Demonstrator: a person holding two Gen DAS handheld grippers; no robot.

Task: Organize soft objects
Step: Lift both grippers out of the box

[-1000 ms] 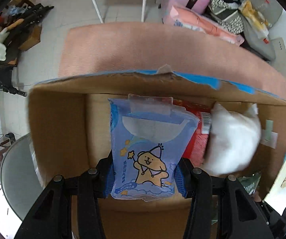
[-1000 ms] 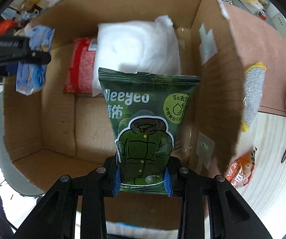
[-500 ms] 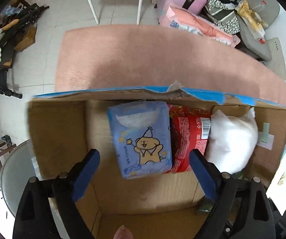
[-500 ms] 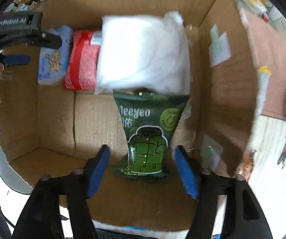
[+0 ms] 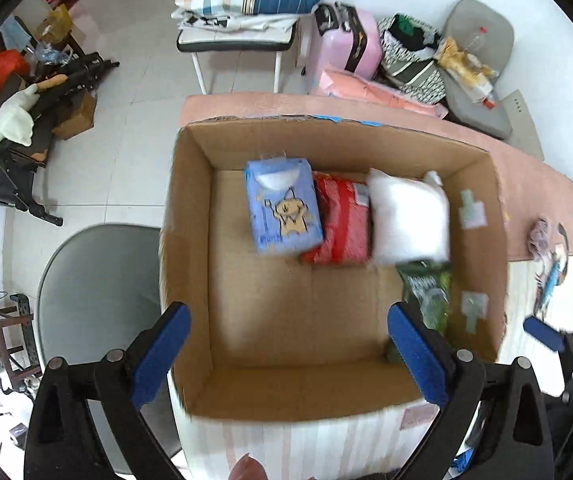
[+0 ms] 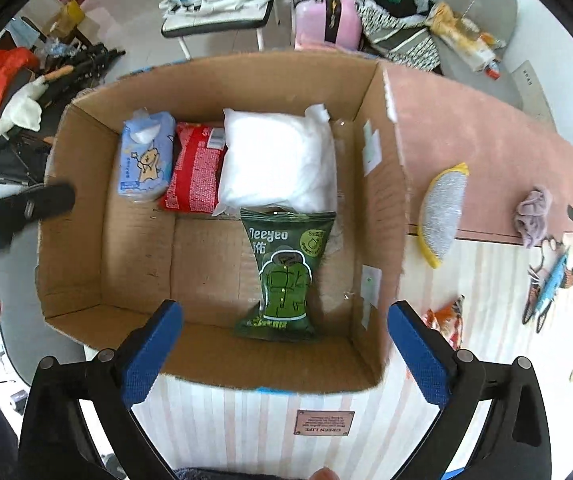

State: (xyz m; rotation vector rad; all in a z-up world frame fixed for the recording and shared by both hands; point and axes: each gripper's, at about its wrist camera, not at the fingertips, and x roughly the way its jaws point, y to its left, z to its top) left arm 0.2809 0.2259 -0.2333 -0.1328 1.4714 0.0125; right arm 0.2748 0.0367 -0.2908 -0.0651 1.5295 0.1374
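An open cardboard box (image 5: 190, 216) (image 6: 382, 184) holds a blue tissue pack with a bear (image 5: 284, 206) (image 6: 144, 160), a red pack (image 5: 342, 220) (image 6: 196, 172), a white pillow-like bag (image 5: 408, 218) (image 6: 278, 164) and a green wipes pack (image 5: 426, 292) (image 6: 284, 272). My left gripper (image 5: 286, 354) is open and empty above the box's near edge. My right gripper (image 6: 284, 348) is open and empty above the near edge too, just below the green pack.
On the table right of the box lie a silver and yellow scrubber (image 6: 444, 216), a mauve cloth (image 6: 532, 216), a blue toy (image 6: 550, 284) and an orange wrapper (image 6: 446, 320). A grey chair (image 5: 98, 292) stands left. Bags and a pink case (image 5: 346, 46) sit beyond.
Both grippers opened and let go: the blue pack and the green pack now lie in the box. Both grippers have drawn back and up from the box.
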